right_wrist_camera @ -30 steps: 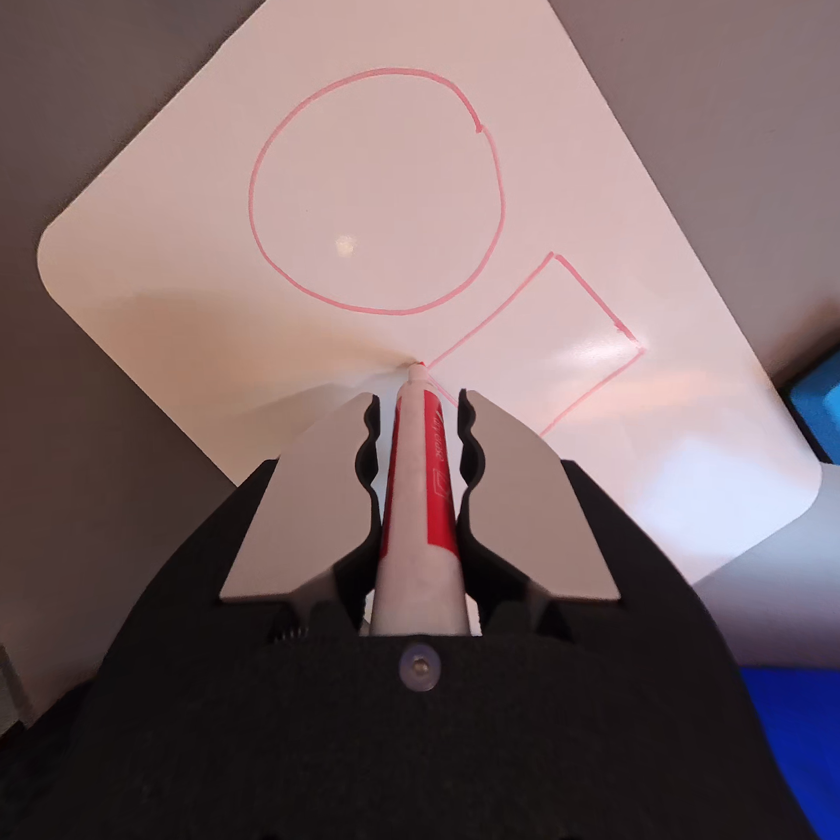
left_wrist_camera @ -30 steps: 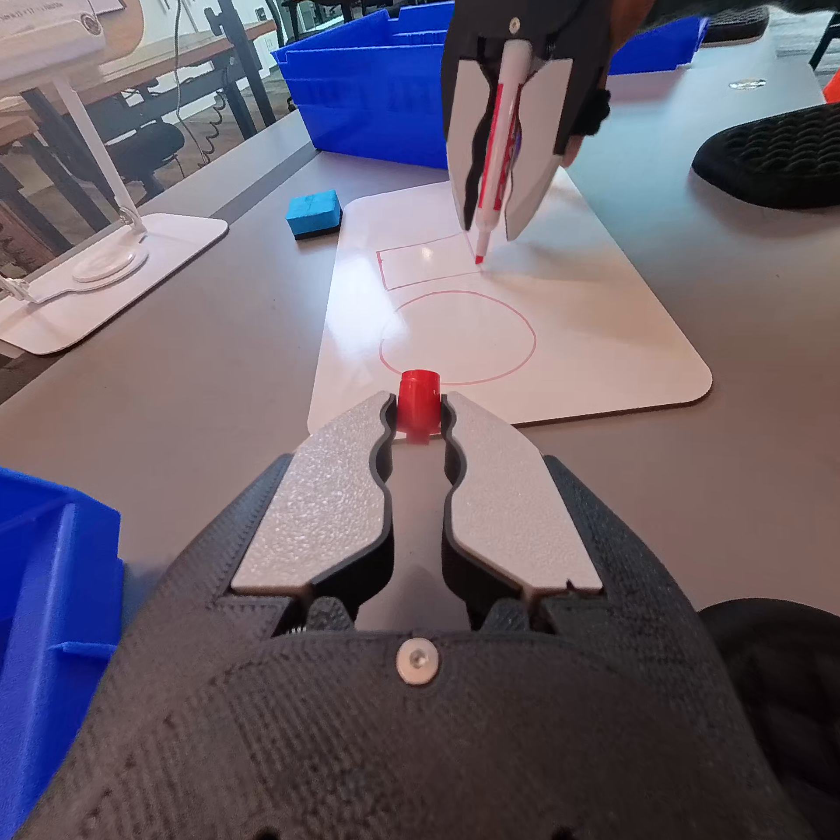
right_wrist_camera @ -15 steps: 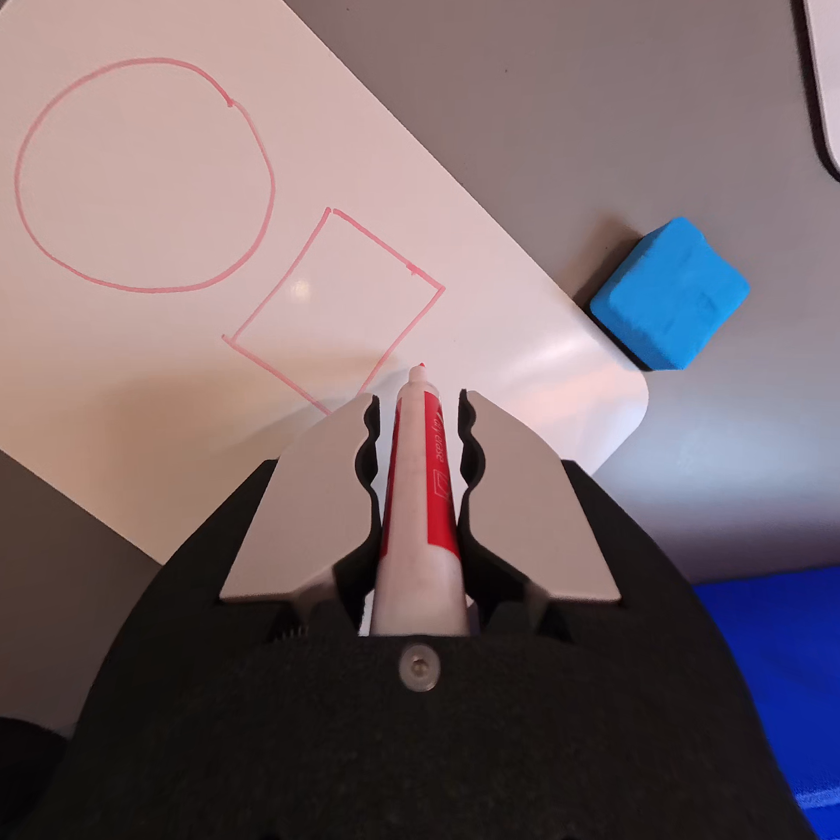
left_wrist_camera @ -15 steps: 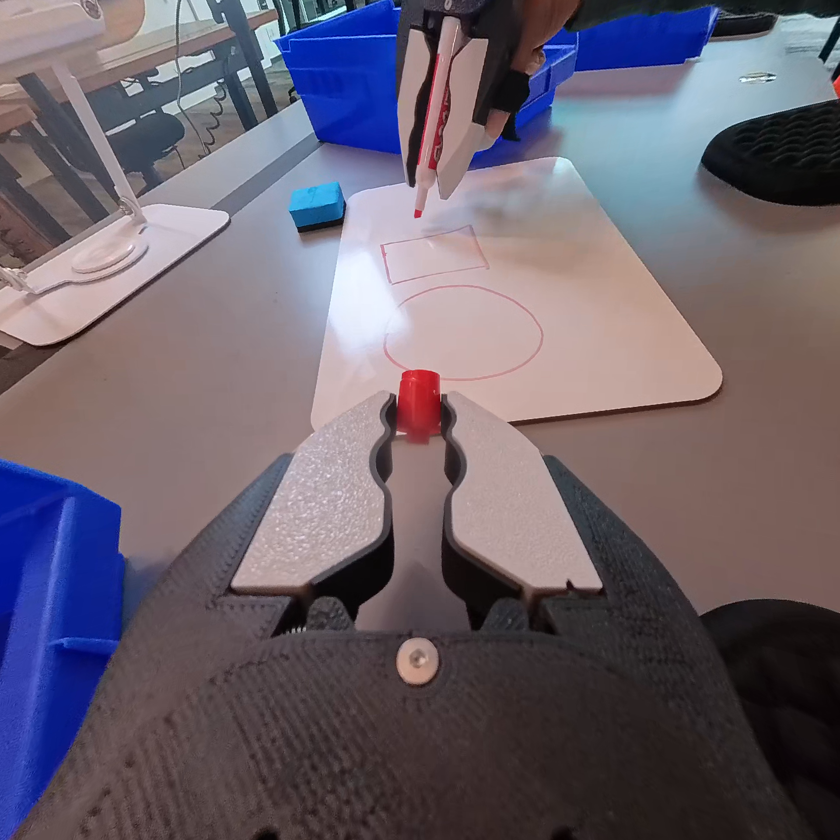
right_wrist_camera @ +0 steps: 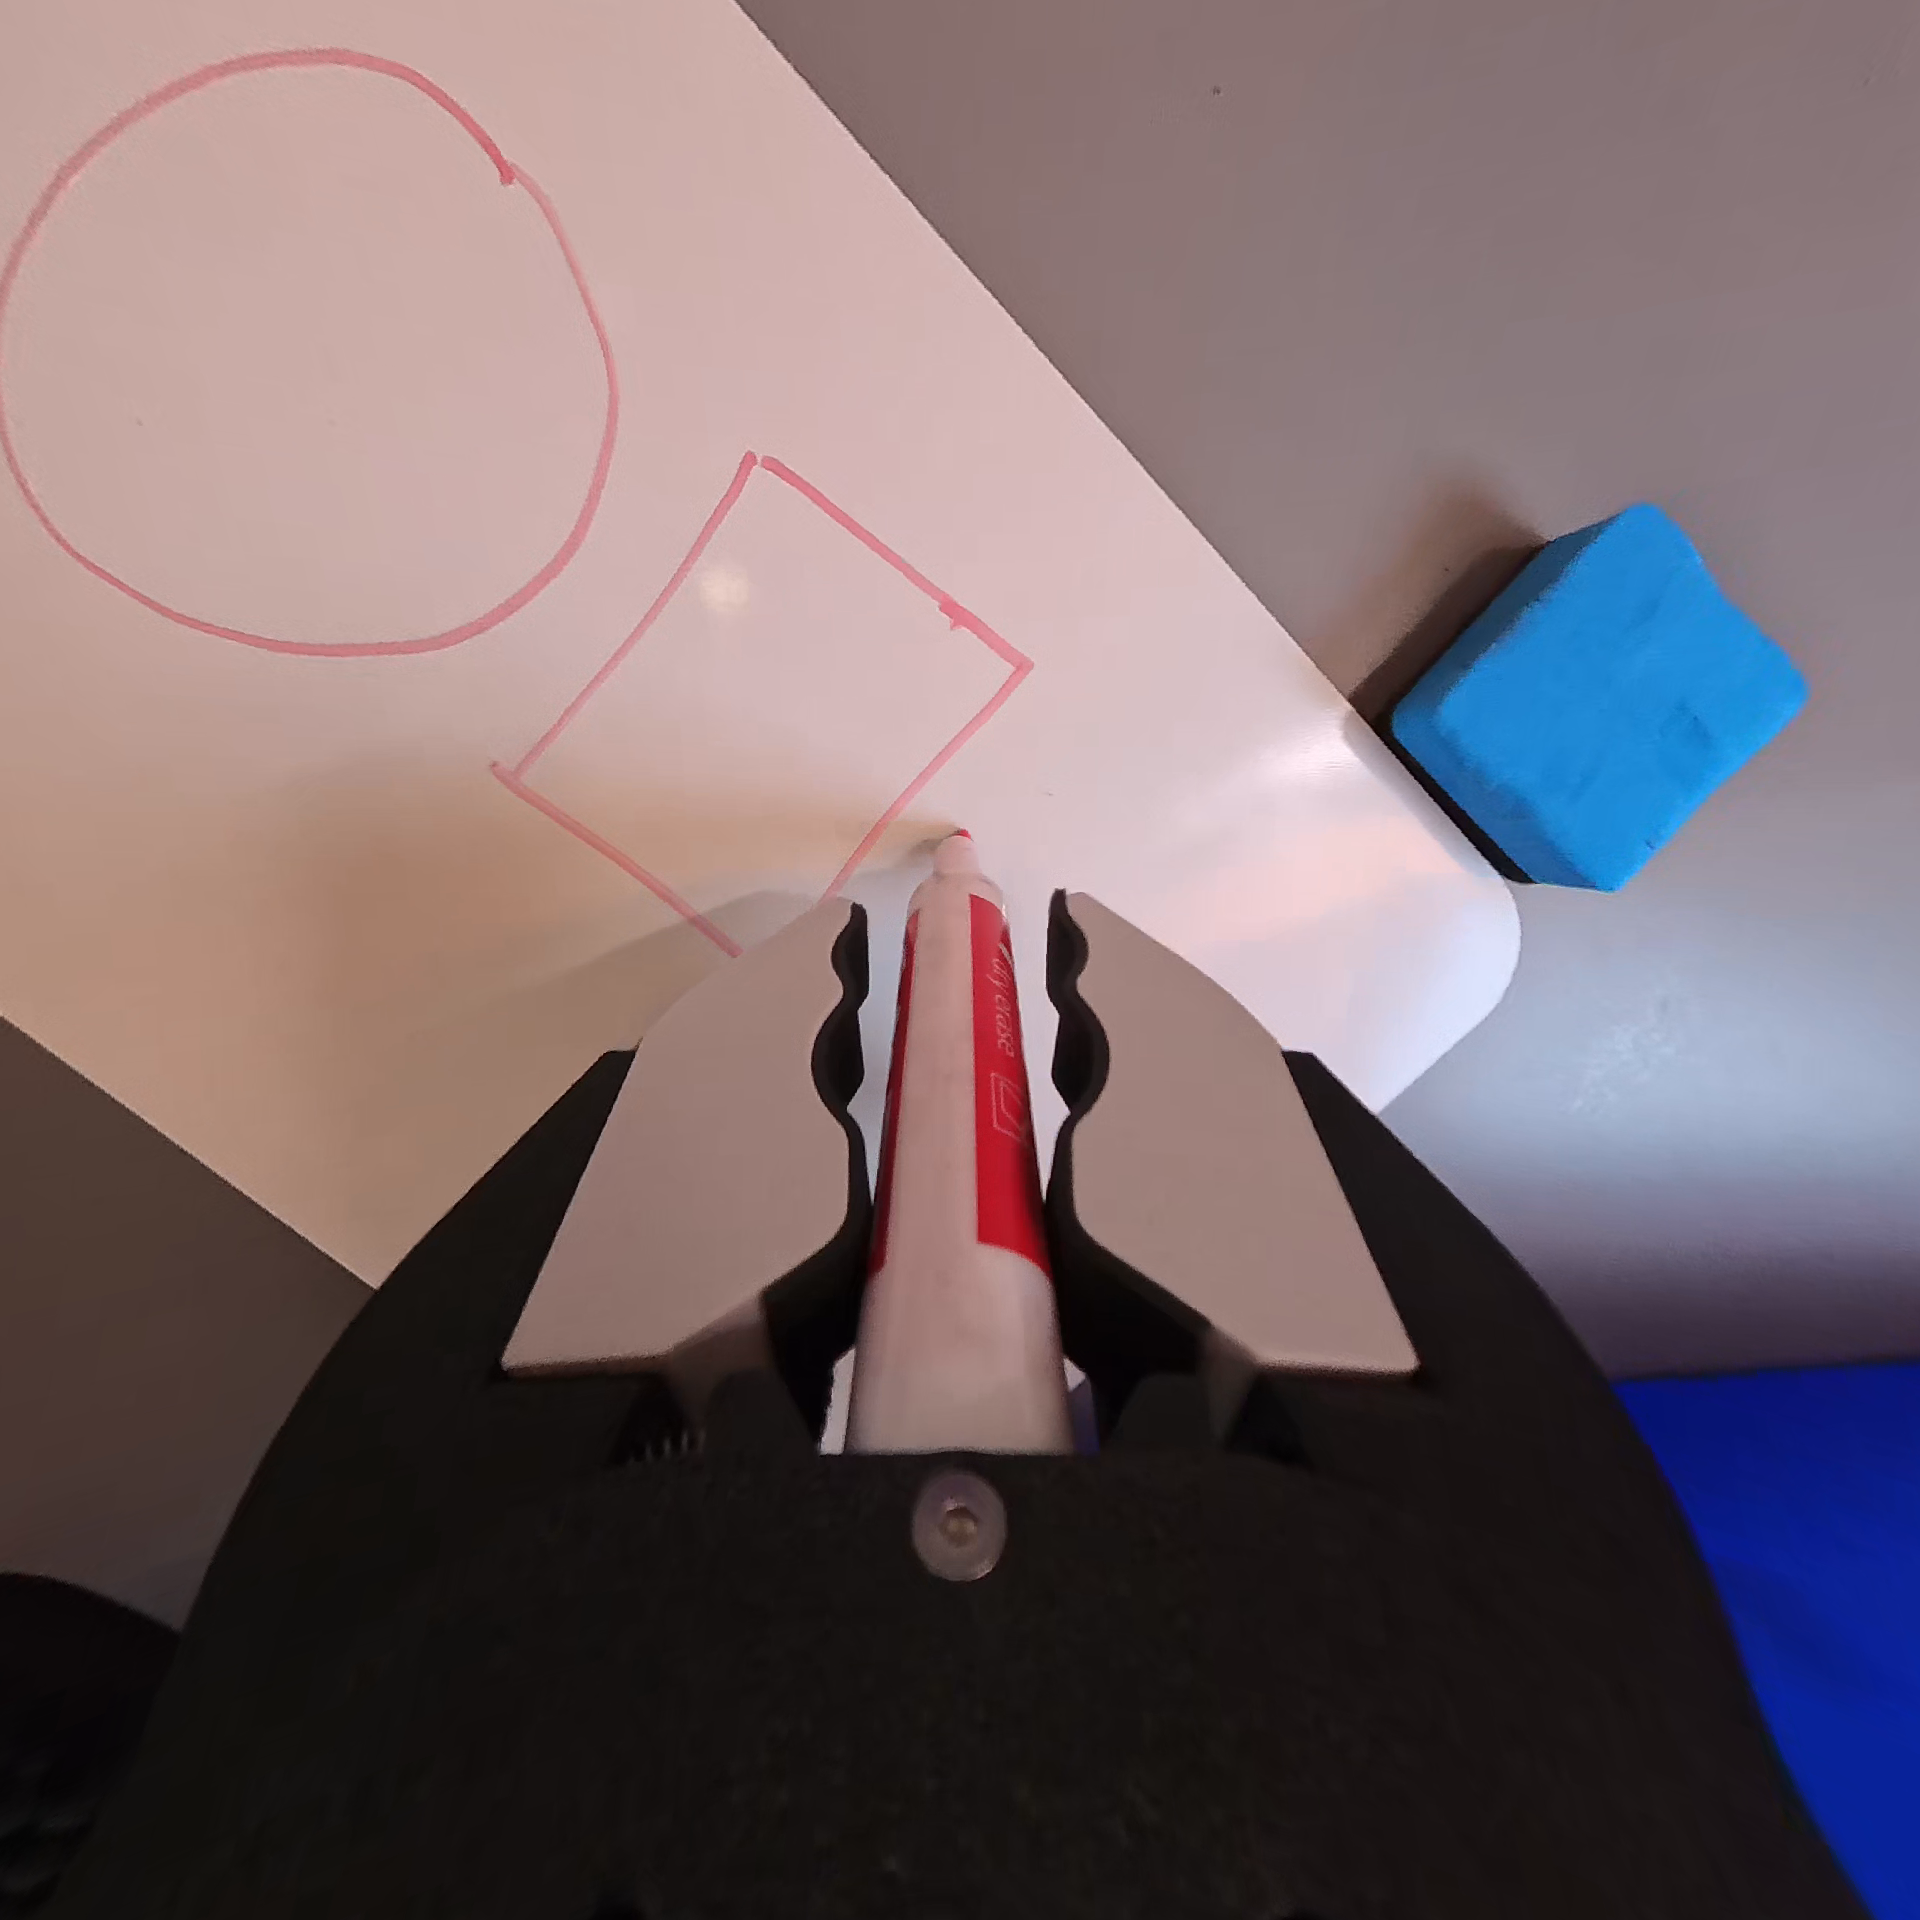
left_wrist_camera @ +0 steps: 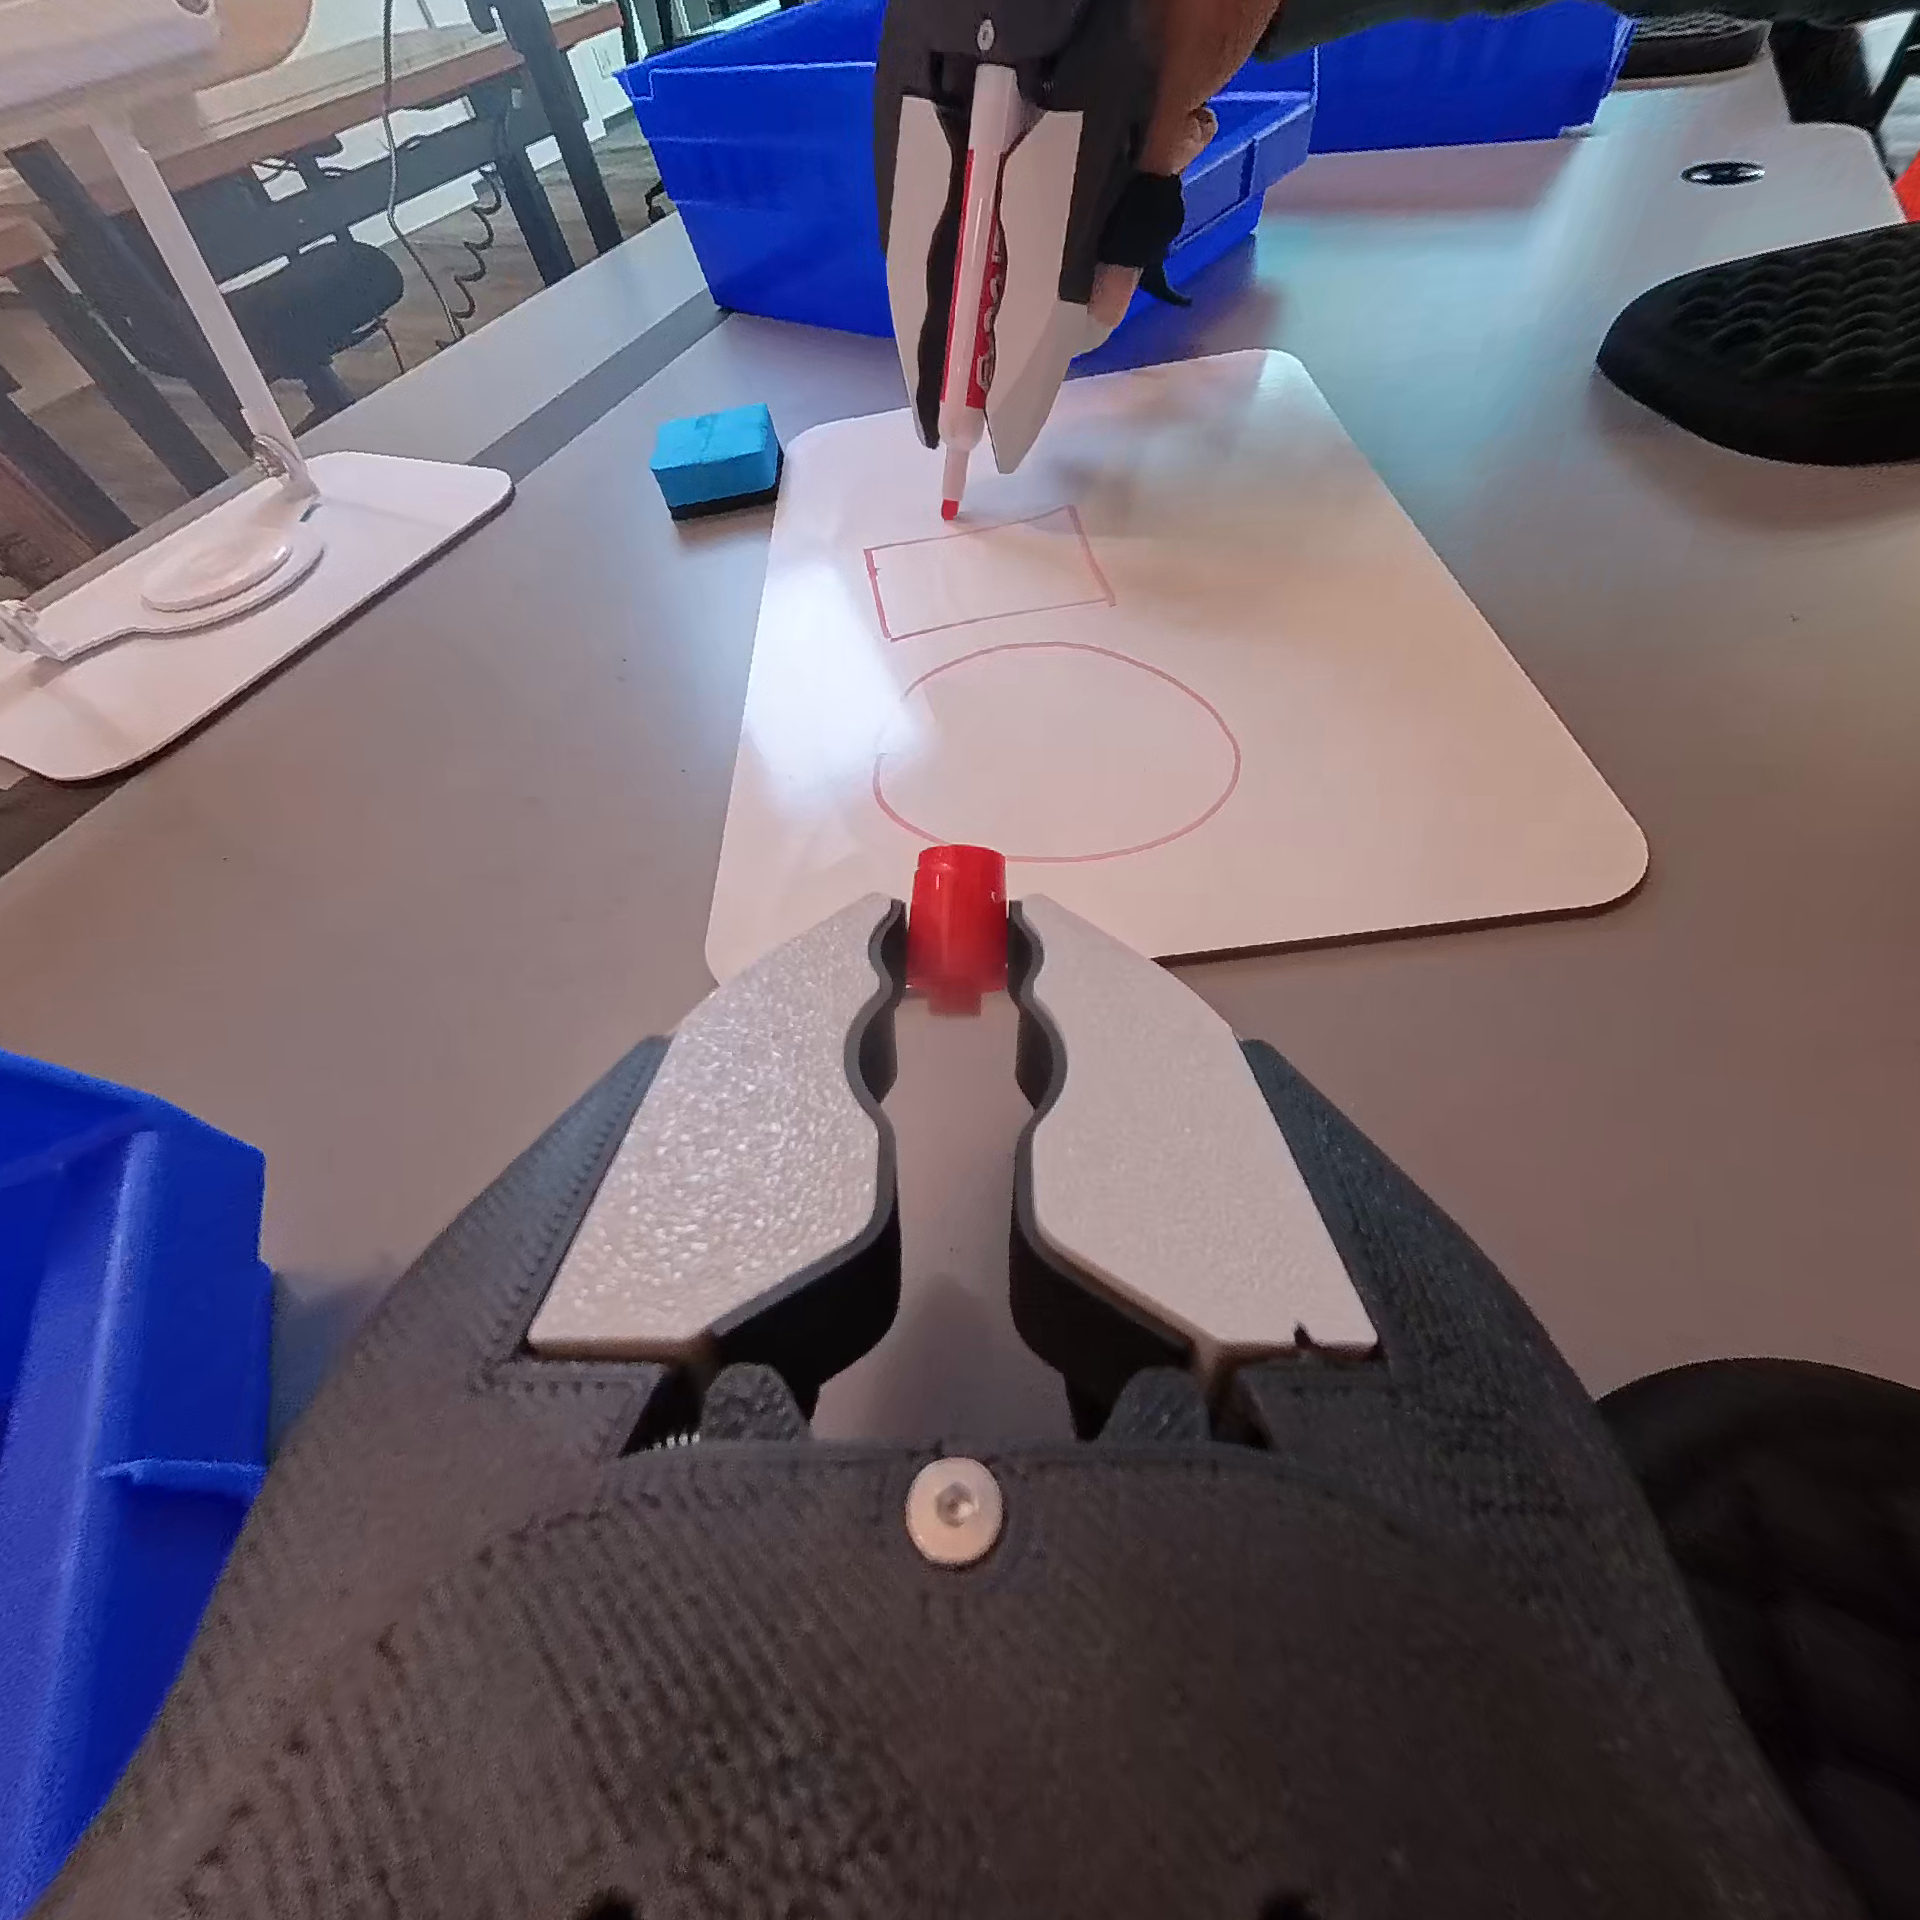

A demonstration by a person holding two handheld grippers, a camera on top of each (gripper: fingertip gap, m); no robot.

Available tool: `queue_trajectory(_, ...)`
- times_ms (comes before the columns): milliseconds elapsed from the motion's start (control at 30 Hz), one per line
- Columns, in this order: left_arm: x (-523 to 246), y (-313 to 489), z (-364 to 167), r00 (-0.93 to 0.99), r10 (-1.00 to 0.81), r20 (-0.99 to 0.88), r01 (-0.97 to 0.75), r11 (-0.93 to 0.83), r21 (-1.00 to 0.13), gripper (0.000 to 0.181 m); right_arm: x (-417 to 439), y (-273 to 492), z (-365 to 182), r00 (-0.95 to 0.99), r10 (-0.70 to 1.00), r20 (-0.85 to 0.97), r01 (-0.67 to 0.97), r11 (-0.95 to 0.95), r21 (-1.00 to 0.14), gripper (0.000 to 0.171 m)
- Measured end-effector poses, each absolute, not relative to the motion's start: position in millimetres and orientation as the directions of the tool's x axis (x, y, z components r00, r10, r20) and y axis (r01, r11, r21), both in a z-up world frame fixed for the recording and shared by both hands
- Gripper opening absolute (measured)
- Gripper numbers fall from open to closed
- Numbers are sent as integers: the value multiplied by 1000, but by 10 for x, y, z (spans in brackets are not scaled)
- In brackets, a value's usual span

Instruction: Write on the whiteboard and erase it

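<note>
In the left wrist view, the left gripper (left_wrist_camera: 956, 935) pinches a red cap (left_wrist_camera: 956, 920) between its fingertips, low over the grey table (left_wrist_camera: 416, 831). At twelve o'clock lies the whiteboard (left_wrist_camera: 1403, 727), with a red circle (left_wrist_camera: 1057, 751) and a square (left_wrist_camera: 987, 571). The right gripper (left_wrist_camera: 966, 436) hangs above the board's far end; a blue eraser (left_wrist_camera: 715, 457) sits at eleven o'clock.

In the right wrist view, the right gripper (right_wrist_camera: 956, 914) clamps the marker (right_wrist_camera: 961, 1122), tip just beside the square's (right_wrist_camera: 769, 707) edge. The eraser (right_wrist_camera: 1595, 691) is at two o'clock, just off the whiteboard (right_wrist_camera: 312, 831).
</note>
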State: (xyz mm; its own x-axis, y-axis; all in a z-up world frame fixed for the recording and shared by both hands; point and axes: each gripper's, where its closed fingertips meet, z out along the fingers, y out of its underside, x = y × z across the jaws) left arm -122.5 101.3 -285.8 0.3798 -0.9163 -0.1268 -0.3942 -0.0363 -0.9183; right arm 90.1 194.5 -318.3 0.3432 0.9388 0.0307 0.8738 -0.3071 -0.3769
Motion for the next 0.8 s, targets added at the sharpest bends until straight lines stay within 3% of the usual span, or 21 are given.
queue_trajectory(233,-1220,1008,-2857,377,-917,-129,-397,-34,-917,18,1164,2057,-3183,397,912,105,883,-348,-314,34)
queue_trajectory(433,-1214,1001,-2858,374,-918,-134,-400,-30,-916,18,1055,2090,-3122,414,904,107,856,-346,-383,34)
queue_trajectory(800,-1211,993,-2863,370,-920,-133,-404,-30,-914,18,1145,2082,-3193,427,896,119,862,-364,-353,34)
